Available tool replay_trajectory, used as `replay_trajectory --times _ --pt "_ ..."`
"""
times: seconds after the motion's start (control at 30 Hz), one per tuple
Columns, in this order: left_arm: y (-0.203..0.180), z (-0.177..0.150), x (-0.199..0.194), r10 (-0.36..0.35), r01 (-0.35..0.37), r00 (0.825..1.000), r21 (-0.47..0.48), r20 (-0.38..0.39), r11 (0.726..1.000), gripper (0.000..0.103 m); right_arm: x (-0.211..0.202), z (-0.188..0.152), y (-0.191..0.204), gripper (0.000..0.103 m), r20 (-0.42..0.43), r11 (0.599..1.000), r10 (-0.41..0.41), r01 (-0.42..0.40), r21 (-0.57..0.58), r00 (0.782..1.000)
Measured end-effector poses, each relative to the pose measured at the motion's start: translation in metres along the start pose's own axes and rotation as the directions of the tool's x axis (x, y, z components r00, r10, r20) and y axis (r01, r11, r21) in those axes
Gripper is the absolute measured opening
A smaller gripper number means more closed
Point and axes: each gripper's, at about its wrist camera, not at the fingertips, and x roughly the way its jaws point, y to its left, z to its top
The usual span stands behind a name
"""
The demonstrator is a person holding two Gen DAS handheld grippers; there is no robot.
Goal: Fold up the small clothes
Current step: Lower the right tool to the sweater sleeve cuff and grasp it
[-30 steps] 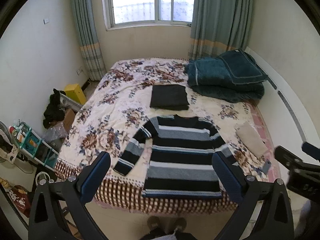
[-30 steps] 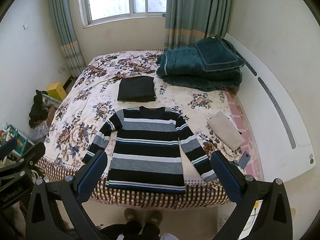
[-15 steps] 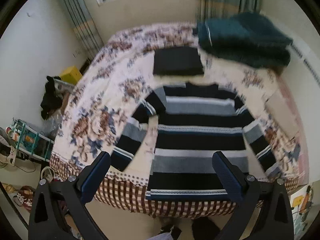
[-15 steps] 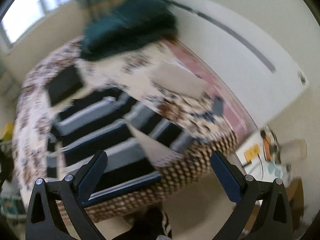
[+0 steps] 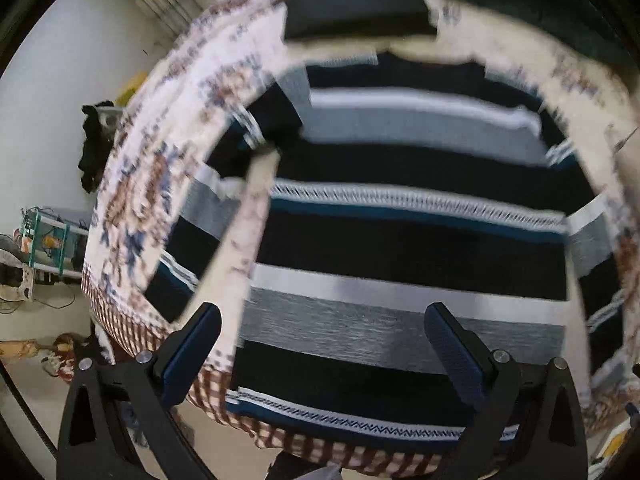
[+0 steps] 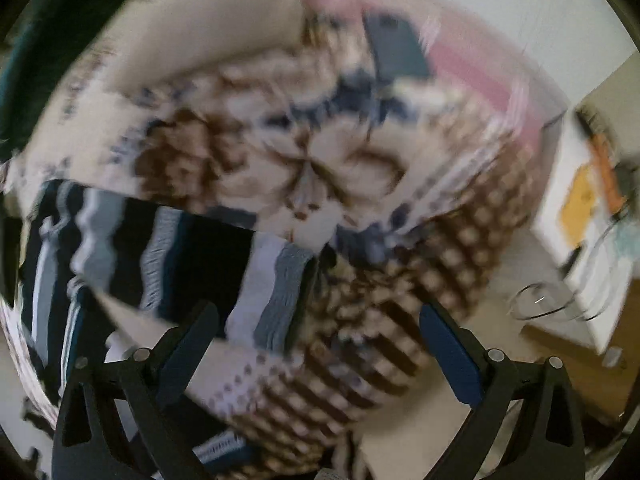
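A striped sweater (image 5: 408,236) in black, grey and white lies flat on the floral bedspread (image 5: 136,196), hem toward me. My left gripper (image 5: 324,344) is open and empty, just above the sweater's lower body near the hem. In the right wrist view the sweater's right sleeve (image 6: 224,264) lies across the bedspread (image 6: 304,152) with its cuff near the bed's checked edge. My right gripper (image 6: 320,348) is open and empty, close above that cuff. Both views are motion-blurred.
A folded black garment (image 5: 356,16) lies beyond the sweater's collar and a dark teal blanket (image 5: 540,4) at the far right. A phone (image 6: 396,48) and a beige folded cloth (image 6: 208,36) lie on the bed. A white bedside table (image 6: 584,208) stands to the right.
Both grippers have dropped from a high view of the whole bed to close above the sweater. The right one swung right toward the sleeve cuff. Both stay open.
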Motion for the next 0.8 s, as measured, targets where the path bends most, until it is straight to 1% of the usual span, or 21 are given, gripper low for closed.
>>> replay_trajectory --times 0.03,0.07,0.1,0.13,0.17,0.2,0.23,0.27,0.3,0.33,0.37,0.43,0.53,0.6,0.67,0.7,0.77,0.8 --pt "-0.007 0.001 0.011 -0.001 0.001 1.0 0.008 -0.022 1.0 0.103 0.011 -0.002 0.001 0.102 -0.038 0.999 0.032 -0.031 0.031 0.999" --pt "-0.015 0.001 0.021 -0.013 0.014 0.999 0.017 -0.044 1.0 0.103 0.035 -0.001 0.002 0.102 -0.077 0.993 0.098 -0.092 0.076 0.992" --pt "-0.024 0.002 0.033 -0.026 0.028 0.998 0.038 -0.062 0.999 0.103 0.047 -0.001 0.003 0.102 -0.084 0.988 0.124 -0.115 0.099 0.989" --pt "-0.032 0.003 0.04 -0.023 0.026 0.998 0.057 -0.066 0.998 0.103 0.056 -0.002 0.006 0.102 -0.086 0.985 0.136 -0.125 0.116 0.987" --pt "-0.041 0.003 0.048 -0.015 0.02 0.998 0.085 -0.067 0.996 0.103 0.067 -0.005 0.01 0.099 -0.084 0.981 0.148 -0.136 0.137 0.985" --pt "-0.049 0.005 0.054 -0.015 0.022 0.998 0.104 -0.066 0.994 0.103 0.071 -0.008 0.014 0.088 -0.074 0.98 0.147 -0.134 0.148 0.986" --pt "-0.054 0.005 0.058 -0.018 0.025 0.998 0.118 -0.063 0.993 0.103 0.073 -0.011 0.019 0.08 -0.055 0.981 0.134 -0.125 0.15 0.989" --pt "-0.061 0.005 0.064 -0.022 0.03 0.998 0.134 -0.062 0.991 0.103 0.072 -0.014 0.023 0.062 -0.035 0.982 0.13 -0.124 0.144 0.991" --pt "-0.07 0.008 0.067 -0.029 0.038 0.998 0.146 -0.063 0.989 0.103 0.068 -0.018 0.029 0.031 -0.006 0.984 0.13 -0.128 0.128 0.991" --pt "-0.074 0.009 0.07 -0.038 0.047 0.997 0.155 -0.061 0.987 0.103 0.064 -0.02 0.034 0.012 0.009 0.984 0.141 -0.142 0.107 0.99" --pt "-0.079 0.009 0.072 -0.045 0.054 0.997 0.165 -0.057 0.985 0.103 0.055 -0.021 0.038 0.008 0.033 0.984 0.154 -0.157 0.087 0.987" --pt "-0.09 0.01 0.071 -0.065 0.071 0.997 0.189 -0.038 0.979 0.103 0.037 -0.02 0.039 0.008 0.089 0.983 0.165 -0.172 0.068 0.982" --pt "-0.104 0.013 0.065 -0.093 0.093 0.996 0.215 -0.012 0.972 0.103 0.01 -0.008 0.033 0.007 0.167 0.984 0.164 -0.173 0.046 0.972" --pt "-0.109 0.016 0.059 -0.123 0.119 0.992 0.23 0.001 0.966 0.103 -0.005 0.007 0.034 0.007 0.197 0.986 0.155 -0.164 0.033 0.968" --pt "-0.113 0.018 0.056 -0.137 0.132 0.991 0.243 0.003 0.961 0.103 -0.015 0.018 0.041 0.007 0.222 0.988 0.15 -0.155 0.007 0.964" --pt "-0.115 0.019 0.055 -0.149 0.144 0.989 0.248 0.001 0.958 0.103 -0.016 0.027 0.041 0.007 0.232 0.988 0.154 -0.157 -0.003 0.96" --pt "-0.118 0.02 0.055 -0.152 0.147 0.988 0.253 -0.001 0.956 0.103 -0.025 0.037 0.053 0.007 0.265 0.99 0.143 -0.136 -0.043 0.954" --pt "-0.119 0.021 0.056 -0.155 0.151 0.988 0.255 -0.003 0.955 0.103 -0.03 0.046 0.052 0.008 0.27 0.99 0.14 -0.13 -0.054 0.953"
